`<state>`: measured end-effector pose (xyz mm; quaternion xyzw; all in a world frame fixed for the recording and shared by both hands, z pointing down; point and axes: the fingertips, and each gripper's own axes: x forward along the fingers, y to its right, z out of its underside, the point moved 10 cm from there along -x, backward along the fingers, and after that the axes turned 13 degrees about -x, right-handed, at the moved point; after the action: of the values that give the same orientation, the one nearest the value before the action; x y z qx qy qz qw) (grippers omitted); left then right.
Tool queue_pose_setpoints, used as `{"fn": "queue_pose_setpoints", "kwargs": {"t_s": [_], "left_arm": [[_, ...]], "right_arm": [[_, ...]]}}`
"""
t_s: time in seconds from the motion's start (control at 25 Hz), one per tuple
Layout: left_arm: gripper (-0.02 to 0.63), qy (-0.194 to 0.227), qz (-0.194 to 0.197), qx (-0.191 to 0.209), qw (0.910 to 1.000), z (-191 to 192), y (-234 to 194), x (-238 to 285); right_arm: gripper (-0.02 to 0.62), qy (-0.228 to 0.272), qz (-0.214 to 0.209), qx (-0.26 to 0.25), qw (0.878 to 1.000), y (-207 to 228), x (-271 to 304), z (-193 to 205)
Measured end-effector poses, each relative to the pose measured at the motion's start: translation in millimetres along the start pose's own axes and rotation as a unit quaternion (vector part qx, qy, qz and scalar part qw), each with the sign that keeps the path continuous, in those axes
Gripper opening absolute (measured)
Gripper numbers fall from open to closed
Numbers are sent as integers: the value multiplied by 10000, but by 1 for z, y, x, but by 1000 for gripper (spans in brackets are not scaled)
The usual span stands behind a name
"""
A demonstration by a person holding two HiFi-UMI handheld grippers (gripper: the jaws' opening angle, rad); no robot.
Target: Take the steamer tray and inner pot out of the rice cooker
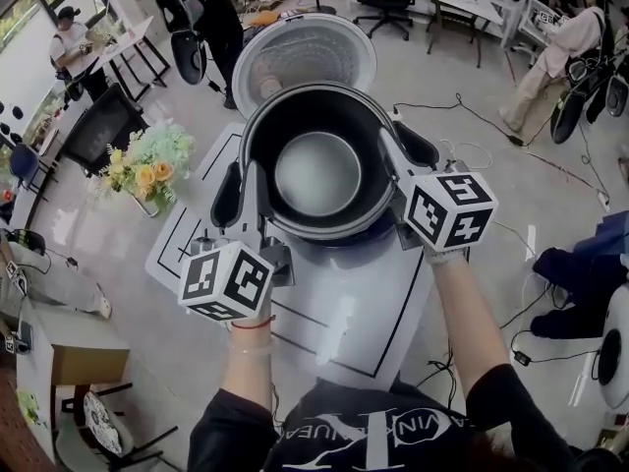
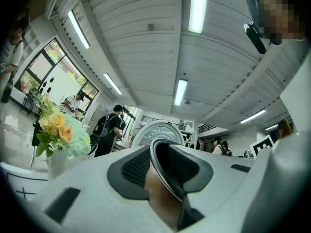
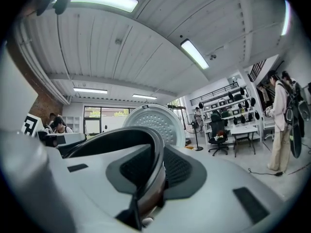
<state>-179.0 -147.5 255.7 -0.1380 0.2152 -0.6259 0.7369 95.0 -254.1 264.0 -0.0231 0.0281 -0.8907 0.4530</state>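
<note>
Held up at the middle of the head view: the inner pot (image 1: 295,116), dark-walled, with a bright round bottom, upright and mouth upward. Pinched at 9 o'clock on its rim by the left claw (image 1: 243,193), one pad inside the wall and one outside, pressed on the metal edge. Pinched the same way at 3 o'clock by the right claw (image 1: 404,153), rim caught between both ribbed pads. Just beyond the pot at 12 o'clock, standing open with its dotted inner face toward the camera: the rice cooker lid (image 1: 305,52). Below the pot at 6 o'clock, running toward the person: the white desk (image 1: 364,313) with black lines. On the desk's edge at 9 o'clock, apart from the left claw: a bunch of yellow and pale flowers (image 1: 147,165). Farther off around the room, from 10 to 2 o'clock: people at other desks.
</note>
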Motion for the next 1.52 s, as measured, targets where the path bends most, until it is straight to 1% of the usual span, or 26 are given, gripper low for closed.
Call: {"fn": "queue_pose_setpoints", "kwargs": {"t_s": [0.24, 0.44, 0.52, 0.76, 0.96, 1.16, 1.32, 1.52], "left_arm": [[103, 256, -121, 79, 9996, -15, 8, -22], [103, 449, -318, 90, 9984, -26, 13, -45], [103, 526, -457, 89, 9975, -30, 15, -56], [98, 817, -869, 122, 9928, -33, 12, -99], [97, 1050, -1230, 61, 9868, -38, 16, -138], [97, 1237, -1509, 64, 9808, -34, 24, -174], [95, 1281, -1658, -28, 9778, -30, 19, -202], [95, 1109, -1710, -284, 9786, -13, 8, -223]], "right_arm": [[80, 156, -222, 27, 9996, -13, -6, -13], [81, 191, -496, 66, 9986, -28, -11, -20], [82, 211, -649, 92, 9976, -34, -11, -23], [84, 233, -1140, 135, 9931, -64, -14, -19], [86, 233, -1557, 194, 9873, -90, -23, -20], [87, 261, -1898, 261, 9811, -109, -40, -16], [89, 244, -2049, 267, 9781, -129, -51, -10], [89, 84, -2007, 270, 9792, -142, -70, 9]]}}
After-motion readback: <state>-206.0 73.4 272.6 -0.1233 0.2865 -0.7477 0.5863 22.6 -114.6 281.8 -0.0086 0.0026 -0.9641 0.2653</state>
